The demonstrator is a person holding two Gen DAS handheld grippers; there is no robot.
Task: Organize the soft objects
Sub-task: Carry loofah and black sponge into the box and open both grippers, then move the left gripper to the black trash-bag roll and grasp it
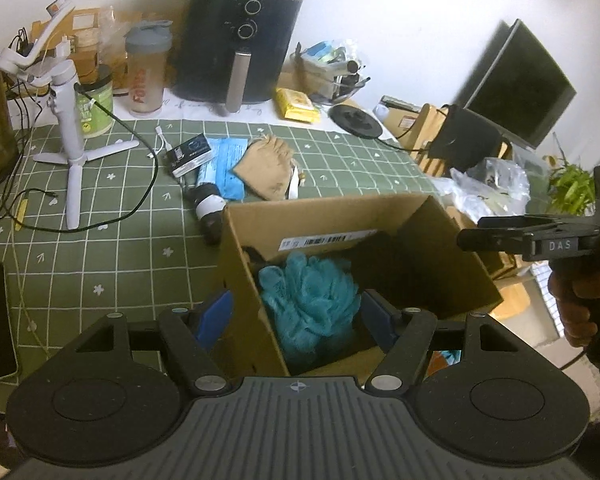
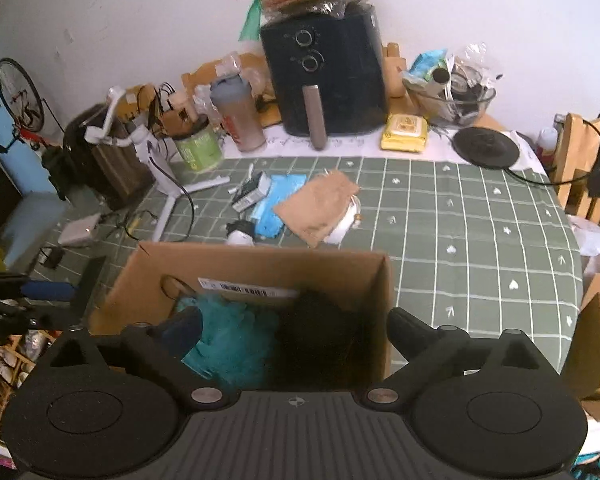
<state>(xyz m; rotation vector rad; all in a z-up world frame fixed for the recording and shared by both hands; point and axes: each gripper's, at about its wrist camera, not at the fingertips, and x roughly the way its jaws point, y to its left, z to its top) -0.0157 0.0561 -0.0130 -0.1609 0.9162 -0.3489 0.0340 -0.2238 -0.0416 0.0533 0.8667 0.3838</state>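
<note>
The green checked table (image 2: 460, 240) bears a cardboard box (image 2: 260, 268), tan pouch (image 2: 320, 204) (lying flat) and 1 air fryer (image 2: 332, 76).

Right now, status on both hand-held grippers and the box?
Left hand-held gripper open, straddling box wall. Right hand-held gripper open, empty. Teal loofah in cardboard box. Tan pouch on table.

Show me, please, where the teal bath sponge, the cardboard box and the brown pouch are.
teal bath sponge (image 1: 308, 292): left wrist view, middle of its mesh.
cardboard box (image 1: 242, 264): left wrist view, its left wall.
brown pouch (image 2: 318, 206): right wrist view, middle of its fabric.
</note>
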